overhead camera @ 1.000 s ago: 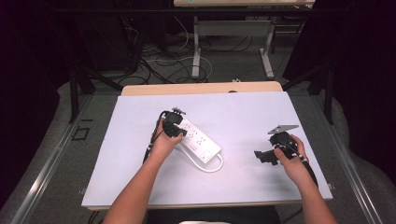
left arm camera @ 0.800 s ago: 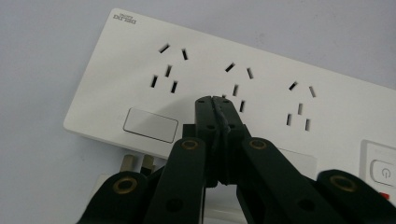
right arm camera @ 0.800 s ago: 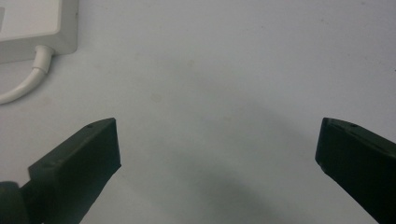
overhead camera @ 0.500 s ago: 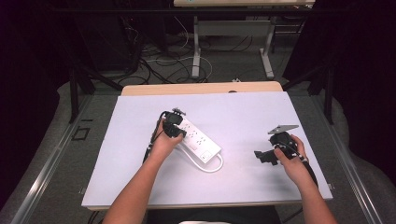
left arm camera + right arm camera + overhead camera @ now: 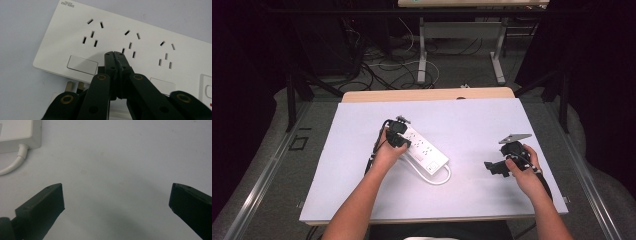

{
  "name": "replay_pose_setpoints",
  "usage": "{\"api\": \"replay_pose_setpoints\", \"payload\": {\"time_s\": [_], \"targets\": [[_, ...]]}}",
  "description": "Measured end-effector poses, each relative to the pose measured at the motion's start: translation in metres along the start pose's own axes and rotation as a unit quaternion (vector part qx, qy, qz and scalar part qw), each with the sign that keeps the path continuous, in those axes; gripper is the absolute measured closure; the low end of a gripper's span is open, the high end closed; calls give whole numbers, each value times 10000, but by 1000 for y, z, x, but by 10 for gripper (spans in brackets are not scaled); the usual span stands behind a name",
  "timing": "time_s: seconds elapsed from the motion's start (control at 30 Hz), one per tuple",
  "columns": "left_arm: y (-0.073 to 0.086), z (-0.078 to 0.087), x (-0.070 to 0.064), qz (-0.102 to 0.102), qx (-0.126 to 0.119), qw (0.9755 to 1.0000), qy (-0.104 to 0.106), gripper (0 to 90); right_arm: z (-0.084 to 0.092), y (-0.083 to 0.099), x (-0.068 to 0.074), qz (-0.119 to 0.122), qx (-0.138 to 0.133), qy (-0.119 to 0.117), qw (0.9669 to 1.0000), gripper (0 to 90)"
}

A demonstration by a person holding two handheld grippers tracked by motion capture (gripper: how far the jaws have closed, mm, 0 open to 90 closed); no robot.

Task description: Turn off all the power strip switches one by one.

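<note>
While the power strip (image 5: 424,150) lies mid-surface (image 5: 472,120), the left hand-held gripper (image 5: 114,53) hovers over its sockets, jaws pressed together on nothing; well apart, the right hand-held gripper (image 5: 116,197) sits low over bare surface, jaws wide.

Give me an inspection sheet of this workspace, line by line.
Surface: white table top, wooden strip along its far edge.
Job's things: white power strip lying flat, sockets up; its plug beside it.
Clutter: nothing seen.
Grippers: left gripper with jaws shut, tips over the power strip, nothing between them; right gripper with jaws open over bare table.
Cables: strip's white cord looped on the table; black cables on the floor beyond.
Surroundings: desk legs, dark curtains at both sides.
</note>
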State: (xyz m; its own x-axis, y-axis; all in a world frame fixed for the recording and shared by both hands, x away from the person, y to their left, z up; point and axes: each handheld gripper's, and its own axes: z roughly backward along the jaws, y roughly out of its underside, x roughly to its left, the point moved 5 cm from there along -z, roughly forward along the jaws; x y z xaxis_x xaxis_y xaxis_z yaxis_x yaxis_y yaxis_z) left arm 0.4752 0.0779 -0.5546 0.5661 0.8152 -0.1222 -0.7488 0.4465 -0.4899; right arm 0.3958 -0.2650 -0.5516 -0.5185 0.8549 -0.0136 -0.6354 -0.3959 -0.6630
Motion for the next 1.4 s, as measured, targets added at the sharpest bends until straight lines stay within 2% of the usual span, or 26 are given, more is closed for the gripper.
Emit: {"api": "replay_pose_setpoints", "payload": {"time_s": [0.2, 0.33, 0.6, 0.7, 0.93, 1.4], "targets": [[0, 0, 0, -25, -4, 10000, -11, 900, 0, 0, 1, -21, -19, 25, 10000, 0], [1, -2, -1, -103, 57, 9999, -123, 900, 0, -1, 2, -64, -16, 11, 10000, 0], [1, -2, 0, -49, 50, 9999, -74, 900, 0, 0, 2, -93, 10, 8, 10000, 0], [1, -2, 0, -11, 43, 10000, -65, 900, 0, 0, 1, -21, 4, -3, 10000, 0], [0, -2, 2, -45, 57, 10000, -53, 900, -1, 0, 2, -42, 3, -11, 10000, 0], [-8, 12, 4, -47, -85, 9999, -124, 900, -1, 0, 2, -44, 4, -14, 10000, 0]]}}
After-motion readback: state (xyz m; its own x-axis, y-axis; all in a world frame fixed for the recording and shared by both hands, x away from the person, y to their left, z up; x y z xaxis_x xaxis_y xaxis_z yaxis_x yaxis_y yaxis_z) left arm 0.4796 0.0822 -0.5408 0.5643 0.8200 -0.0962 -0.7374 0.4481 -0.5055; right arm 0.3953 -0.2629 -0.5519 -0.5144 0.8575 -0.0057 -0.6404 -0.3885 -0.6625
